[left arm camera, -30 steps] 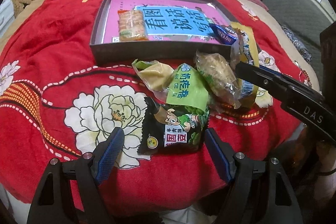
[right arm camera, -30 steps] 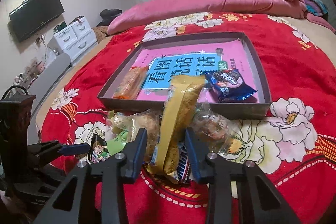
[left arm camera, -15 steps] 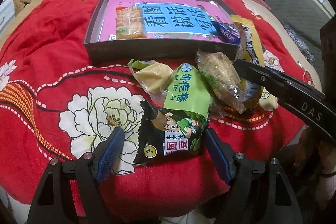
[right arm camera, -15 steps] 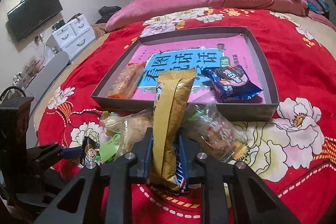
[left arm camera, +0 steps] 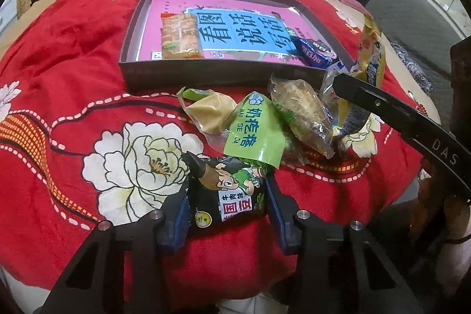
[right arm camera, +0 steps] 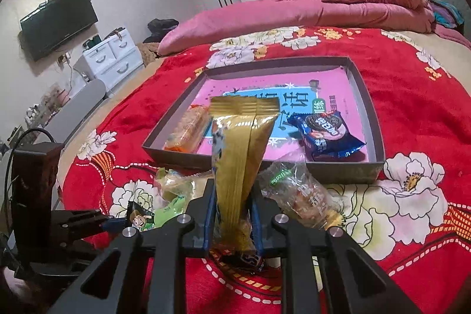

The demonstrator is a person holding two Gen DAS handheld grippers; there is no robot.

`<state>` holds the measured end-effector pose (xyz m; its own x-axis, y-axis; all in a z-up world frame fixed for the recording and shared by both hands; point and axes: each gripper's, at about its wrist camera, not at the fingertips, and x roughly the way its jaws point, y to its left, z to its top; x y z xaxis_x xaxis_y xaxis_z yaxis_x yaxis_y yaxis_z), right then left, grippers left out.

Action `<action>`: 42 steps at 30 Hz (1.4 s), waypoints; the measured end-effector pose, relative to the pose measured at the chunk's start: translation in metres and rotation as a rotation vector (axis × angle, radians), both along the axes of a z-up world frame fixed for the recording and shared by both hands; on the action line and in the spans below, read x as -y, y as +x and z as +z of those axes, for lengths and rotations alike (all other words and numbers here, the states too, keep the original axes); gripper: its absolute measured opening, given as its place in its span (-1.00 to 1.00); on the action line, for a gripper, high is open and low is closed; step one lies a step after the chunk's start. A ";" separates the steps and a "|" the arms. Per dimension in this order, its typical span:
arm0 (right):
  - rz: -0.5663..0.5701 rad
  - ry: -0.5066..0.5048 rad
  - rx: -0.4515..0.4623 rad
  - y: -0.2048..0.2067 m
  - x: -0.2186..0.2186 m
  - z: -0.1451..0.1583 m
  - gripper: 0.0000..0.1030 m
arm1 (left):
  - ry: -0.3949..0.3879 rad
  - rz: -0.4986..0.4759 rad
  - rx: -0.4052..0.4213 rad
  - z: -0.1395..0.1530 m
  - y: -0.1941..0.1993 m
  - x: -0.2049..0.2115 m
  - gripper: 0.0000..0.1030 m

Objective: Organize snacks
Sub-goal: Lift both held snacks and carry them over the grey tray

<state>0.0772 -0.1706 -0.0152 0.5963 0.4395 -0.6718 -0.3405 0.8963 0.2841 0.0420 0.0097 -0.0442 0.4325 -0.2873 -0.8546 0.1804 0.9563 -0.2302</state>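
While its jaws are closing, the left hand-held gripper point(left arm camera: 226, 206) pinches the light, crinkly black snack packet point(left arm camera: 226, 196) by its sides, near the tray point(left arm camera: 206, 75) front wall. The right hand-held gripper point(right arm camera: 231, 221) is clenched on the limp gold wrapper point(right arm camera: 243, 155) low down, before that tray point(right arm camera: 369, 114); a slippery hold, I judge.

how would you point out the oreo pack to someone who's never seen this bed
Find the shallow dark box on the red flowered blanket, its floor pink with a blue label. The oreo pack lies inside, in the near right corner in the right wrist view. It is the only dark blue wrapper; the box's other snack is orange.
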 end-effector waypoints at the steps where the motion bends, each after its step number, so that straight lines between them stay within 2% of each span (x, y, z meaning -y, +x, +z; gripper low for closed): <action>1: -0.001 0.004 0.004 0.000 0.001 0.001 -0.59 | -0.001 0.002 0.004 0.001 -0.001 -0.002 -0.10; 8: -0.007 0.029 0.024 -0.001 0.006 0.007 -0.63 | -0.033 0.037 0.039 0.013 -0.009 -0.017 -0.16; 23: -0.062 0.093 0.089 0.001 0.027 0.024 -0.63 | -0.086 0.143 0.184 0.045 -0.010 -0.046 -0.16; 28: -0.099 0.109 0.104 0.006 0.042 0.029 -0.63 | -0.115 0.157 0.195 0.048 -0.003 -0.045 -0.16; 42: -0.182 0.138 0.162 0.015 0.068 0.040 -0.63 | -0.106 0.156 0.264 0.056 0.023 -0.031 -0.16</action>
